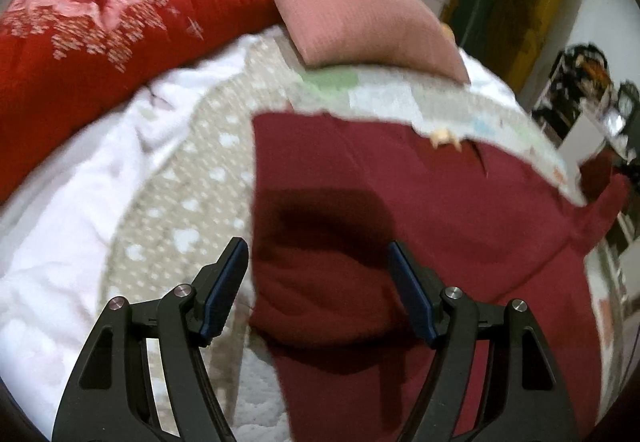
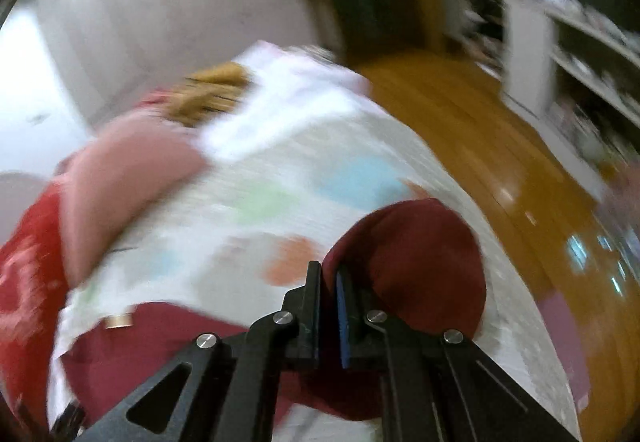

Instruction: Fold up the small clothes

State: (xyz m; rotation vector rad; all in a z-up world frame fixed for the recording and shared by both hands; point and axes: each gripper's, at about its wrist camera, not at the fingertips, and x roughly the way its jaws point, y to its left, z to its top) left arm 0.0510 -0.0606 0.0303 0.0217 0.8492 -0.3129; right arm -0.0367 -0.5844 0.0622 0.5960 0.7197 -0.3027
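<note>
My right tongs, nearest the lens, are clenched on a bunched fold of the maroon garment, which bulges just beyond the blue pads and trails back under the tongs toward the lower left of the right wrist view. My left tongs hang released, jaws wide apart, over the same maroon garment, casting a dark shadow on it. The garment lies spread on the bed, over a patchwork blanket with white hearts. Beyond the garment's far edge sits a pink pillow; beside that pillow, to its left, a red quilt with pale patterning. Past the garment in the right wrist view, a wooden floor runs alongside the bed. That view is heavily blurred.
</note>
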